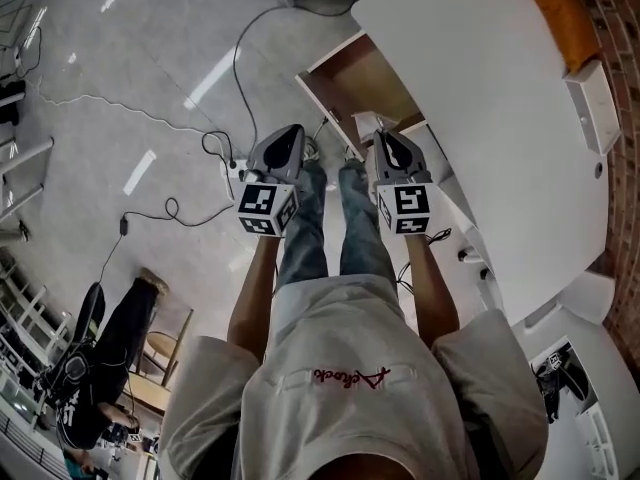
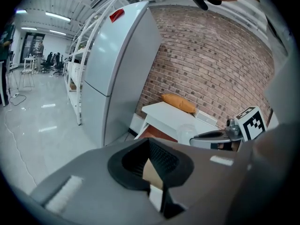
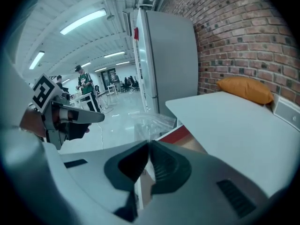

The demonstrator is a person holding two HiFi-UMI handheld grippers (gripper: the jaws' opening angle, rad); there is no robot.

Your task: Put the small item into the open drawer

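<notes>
The right gripper [image 3: 149,144] has its jaws closed on a clear bag [image 3: 152,121], near the open drawer [image 1: 365,78]. The left gripper [image 2: 149,141] is beside it, with its jaws together and nothing between them.

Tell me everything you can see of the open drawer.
The drawer stands pulled out from under the white table, whose top hides its far part. Its walls look white, its bottom brown like wood, and the showing part looks empty. The right gripper, jaws shut on a clear bag, hangs at its near end.
</notes>
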